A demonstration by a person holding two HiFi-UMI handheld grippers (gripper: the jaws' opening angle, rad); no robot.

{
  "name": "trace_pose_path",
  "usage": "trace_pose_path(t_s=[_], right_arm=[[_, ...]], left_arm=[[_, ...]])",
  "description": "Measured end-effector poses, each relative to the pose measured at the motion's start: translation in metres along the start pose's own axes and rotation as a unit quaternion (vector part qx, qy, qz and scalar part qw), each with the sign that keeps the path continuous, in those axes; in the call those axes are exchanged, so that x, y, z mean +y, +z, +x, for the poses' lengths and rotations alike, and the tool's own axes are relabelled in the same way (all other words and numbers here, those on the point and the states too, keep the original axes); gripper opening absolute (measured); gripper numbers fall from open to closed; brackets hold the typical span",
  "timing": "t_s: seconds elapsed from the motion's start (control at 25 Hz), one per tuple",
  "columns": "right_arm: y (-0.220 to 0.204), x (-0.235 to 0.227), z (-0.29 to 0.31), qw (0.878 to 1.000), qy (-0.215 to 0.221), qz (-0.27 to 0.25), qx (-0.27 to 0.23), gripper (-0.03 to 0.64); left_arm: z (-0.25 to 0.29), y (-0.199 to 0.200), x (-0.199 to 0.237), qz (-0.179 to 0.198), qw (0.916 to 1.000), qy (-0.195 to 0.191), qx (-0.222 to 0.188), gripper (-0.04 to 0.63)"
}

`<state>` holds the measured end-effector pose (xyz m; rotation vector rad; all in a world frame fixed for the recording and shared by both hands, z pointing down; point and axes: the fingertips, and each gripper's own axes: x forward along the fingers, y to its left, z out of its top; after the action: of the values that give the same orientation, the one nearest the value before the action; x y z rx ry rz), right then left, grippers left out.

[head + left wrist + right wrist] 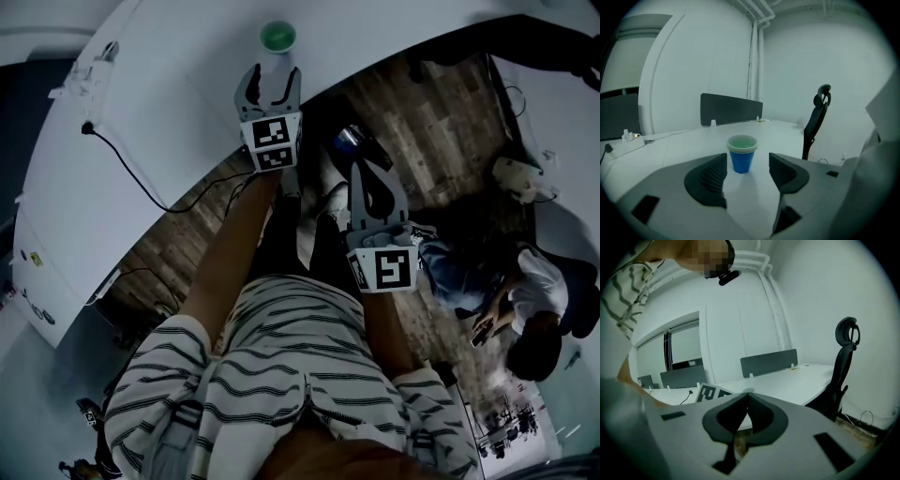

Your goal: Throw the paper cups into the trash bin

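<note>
Cup just beyond L gripper's spread jaws, centred.

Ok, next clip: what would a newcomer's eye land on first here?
The blue paper cup standing upright on the white table, framed by the open left gripper just short of it. Then the right gripper, shut and empty, held back off the table.

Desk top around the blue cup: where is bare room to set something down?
Bare desk lies left of the blue cup up to the power strip, and behind it up to the dark divider. Crowded only at the cup, just ahead of the open left gripper.
</note>
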<state>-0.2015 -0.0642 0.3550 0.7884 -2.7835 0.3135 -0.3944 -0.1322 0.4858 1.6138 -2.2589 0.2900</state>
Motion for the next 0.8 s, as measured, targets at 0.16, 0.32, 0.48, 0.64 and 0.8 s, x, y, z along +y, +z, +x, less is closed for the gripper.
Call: trace_pose_path(t_s=[0.16, 0.32, 0.48, 0.64, 0.8], right_arm=[[-0.007, -0.001, 0.0, 1.0, -0.004, 0.001, 0.009, 0.017], [-0.014, -0.003, -0.001, 1.0, -0.009, 0.002, 0.017, 0.017], [-0.018, -0.003, 0.001, 1.0, -0.015, 0.003, 0.02, 0.017], [-0.022, -0.004, 0.0, 0.999, -0.021, 0.003, 0.025, 0.017], [-0.026, -0.005, -0.001, 0.999, -0.027, 0.005, 0.029, 0.017]], left_arm=[[0.017, -0.003, 0.006, 0.006, 0.9999, 0.005, 0.007, 0.285], [0.032, -0.005, 0.012, 0.006, 0.9999, 0.009, 0.01, 0.301], [0.045, -0.006, 0.017, 0.012, 0.9998, 0.009, 0.011, 0.314], [0.055, -0.007, 0.016, 0.017, 0.9997, 0.005, 0.015, 0.322], [0.066, -0.008, 0.016, 0.025, 0.9995, 0.002, 0.017, 0.322]])
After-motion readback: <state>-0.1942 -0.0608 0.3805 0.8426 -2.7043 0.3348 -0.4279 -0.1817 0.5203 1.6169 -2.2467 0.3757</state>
